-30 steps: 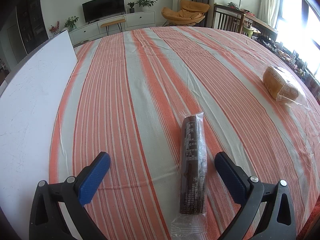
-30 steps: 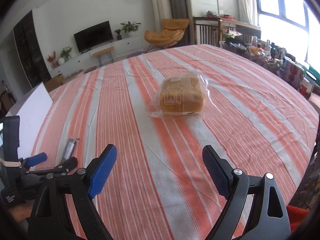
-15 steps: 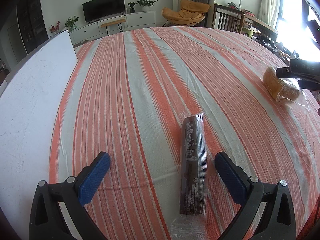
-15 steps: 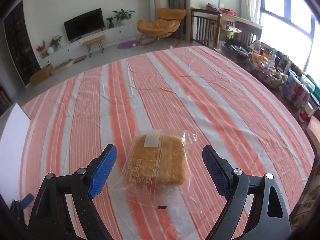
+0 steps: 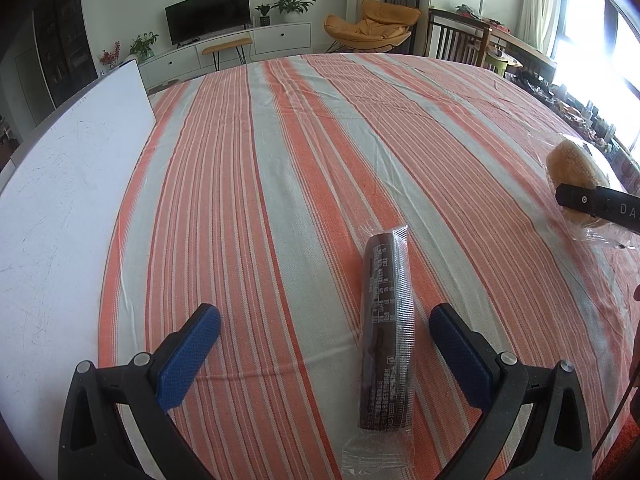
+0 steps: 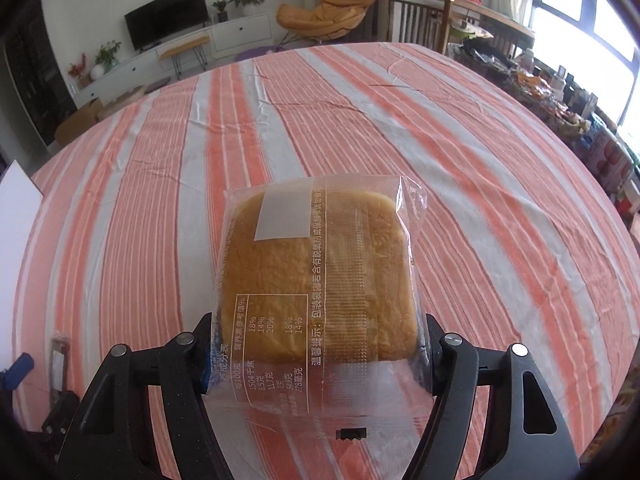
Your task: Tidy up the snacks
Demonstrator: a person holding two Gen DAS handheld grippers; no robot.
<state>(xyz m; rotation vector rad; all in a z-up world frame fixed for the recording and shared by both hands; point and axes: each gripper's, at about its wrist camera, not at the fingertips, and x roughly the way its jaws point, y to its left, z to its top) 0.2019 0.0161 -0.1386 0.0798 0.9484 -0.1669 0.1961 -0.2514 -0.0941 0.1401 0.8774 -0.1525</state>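
A golden cake in a clear wrapper [image 6: 316, 272] lies on the striped tablecloth [image 6: 480, 184]. My right gripper [image 6: 316, 344] has its jaws on both sides of the cake's near end, pressing the wrapper. In the left wrist view the cake [image 5: 572, 164] is at the far right, partly covered by the right gripper's finger [image 5: 596, 202]. A dark brown roll in a clear wrapper [image 5: 384, 324] lies lengthwise between the fingers of my left gripper [image 5: 324, 356], nearer the right finger. The left gripper is open and touches nothing.
A white board [image 5: 60, 208] lies along the table's left side. Snack packs and cartons [image 6: 592, 132] crowd the surface off the table's right edge. A dining chair [image 6: 420, 12] stands behind the far edge.
My right gripper moved forward over the cake and closed its jaws on it. The left gripper and the dark roll have not moved.
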